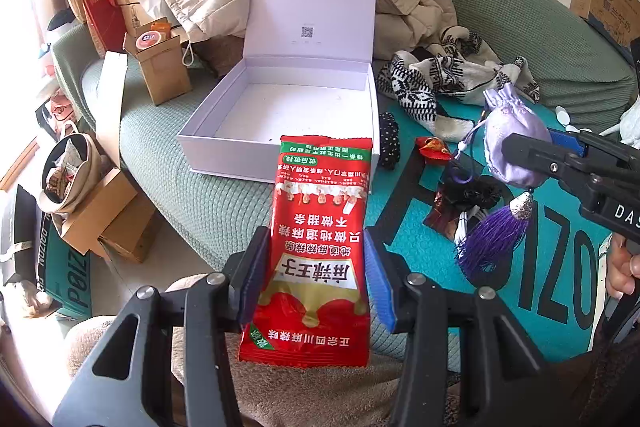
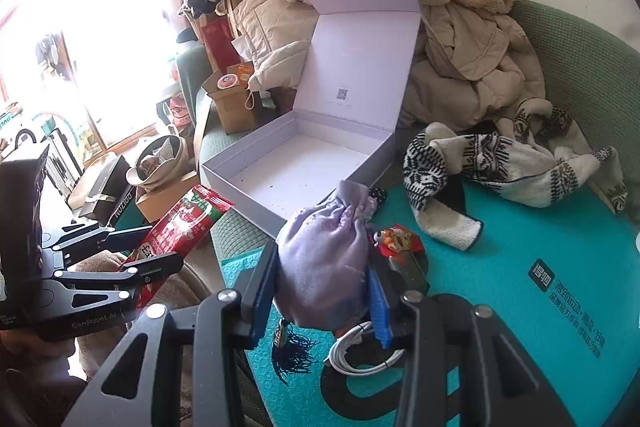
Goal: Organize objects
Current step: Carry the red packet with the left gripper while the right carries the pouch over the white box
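My left gripper [image 1: 318, 269] is shut on a red snack packet [image 1: 320, 227] and holds it just short of the open white box [image 1: 224, 143]. The box holds nothing and its lid stands upright. My right gripper [image 2: 324, 287] is shut on a lilac drawstring pouch [image 2: 324, 259] with a purple tassel [image 1: 494, 239], held above the teal mat [image 2: 520, 227]. The pouch also shows in the left wrist view [image 1: 514, 143]. The packet shows in the right wrist view [image 2: 180, 223], left of the box [image 2: 260, 203].
On the mat lie a small red wrapped item [image 2: 398, 241], a white cable [image 2: 360, 355] and a black dotted item [image 1: 390, 143]. A patterned knit cloth [image 2: 500, 163] and coats [image 2: 460, 47] pile behind. Cardboard boxes [image 1: 164, 67] stand left.
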